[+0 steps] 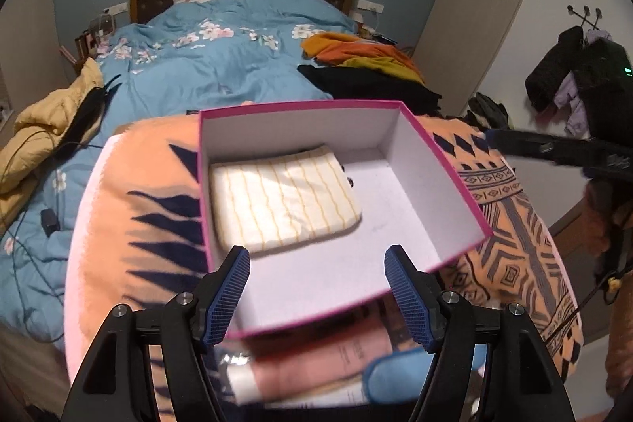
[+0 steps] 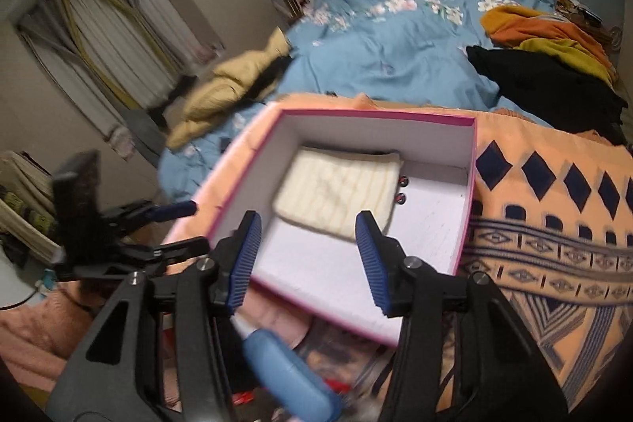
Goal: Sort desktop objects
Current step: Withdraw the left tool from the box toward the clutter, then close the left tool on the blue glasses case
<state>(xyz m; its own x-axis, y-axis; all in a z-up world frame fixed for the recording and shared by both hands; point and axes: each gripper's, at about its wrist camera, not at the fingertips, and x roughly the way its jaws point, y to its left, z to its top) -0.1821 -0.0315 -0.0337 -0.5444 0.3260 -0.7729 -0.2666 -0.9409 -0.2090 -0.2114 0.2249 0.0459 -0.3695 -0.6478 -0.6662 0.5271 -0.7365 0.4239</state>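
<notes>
A pink box (image 1: pixel 296 133) with a white inside lies on an orange patterned blanket (image 1: pixel 518 224). In it, at the left, lies a folded cream cloth with yellow stripes (image 1: pixel 283 198), and two small dark round bits (image 2: pixel 400 189) sit beside the cloth. My left gripper (image 1: pixel 316 258) stands open over the box's near edge, holding nothing. My right gripper (image 2: pixel 308 222) is also open and empty above the box (image 2: pixel 376 133) and the cloth (image 2: pixel 336 192). Under the grippers, in front of the box, lie a blurred blue case (image 1: pixel 403 370) (image 2: pixel 289 378) and a pink tube (image 1: pixel 316 358).
The blanket (image 2: pixel 554 224) covers the foot of a bed with a blue floral duvet (image 1: pixel 221 66). Orange, mustard and black clothes (image 1: pixel 368 66) are piled at the bed's right, and a yellow jacket (image 1: pixel 47 129) lies at its left. Coats (image 1: pixel 569 74) hang on the right wall. Curtains (image 2: pixel 118 38) are at the left.
</notes>
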